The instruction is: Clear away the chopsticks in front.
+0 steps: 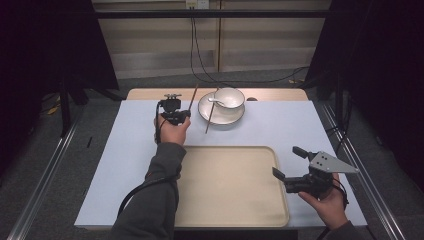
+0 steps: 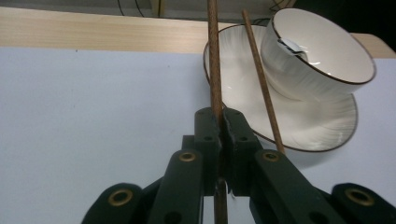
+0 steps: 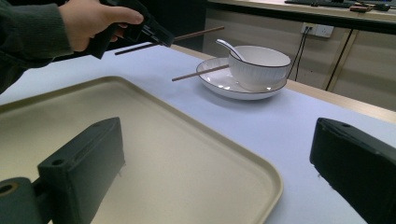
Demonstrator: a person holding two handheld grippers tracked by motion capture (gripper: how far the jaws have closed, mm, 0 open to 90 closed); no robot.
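The left gripper point(image 1: 181, 118) hovers above the pale blue surface point(image 1: 125, 145), its fingers point(image 2: 208, 135) clenched on a thin, dark brown chopstick point(image 2: 214, 60). In the left gripper view the stick passes straight between the two black pads, its rough, wood-grained shaft running on ahead of the fingers toward the far wooden edge of the surface, and a short length shows behind them as well. In the right gripper view the stick sits lifted, clear of the surface, held nearly level.

Just to the right of those fingers lies the second chopstick point(image 1: 210, 116), same brown colour and slim shape. It leans with its far end on the rim of a white ribbed plate point(image 1: 214, 118) and its near end out past the plate's edge toward the surface. The plate has a thin dark line round its rim. On it stands a white ribbed bowl point(image 1: 230, 98) with the same dark rim line, and a white spoon point(image 1: 215, 101) rests inside with its handle over the bowl's edge.

Nearer the person, between the two grippers, a beige tray point(image 1: 260, 155) with rounded corners lies flat.

At the far right the right gripper point(image 1: 288, 162) is held at the tray's right edge, its fingers point(image 3: 84, 168) released and spread wide with nothing between them.
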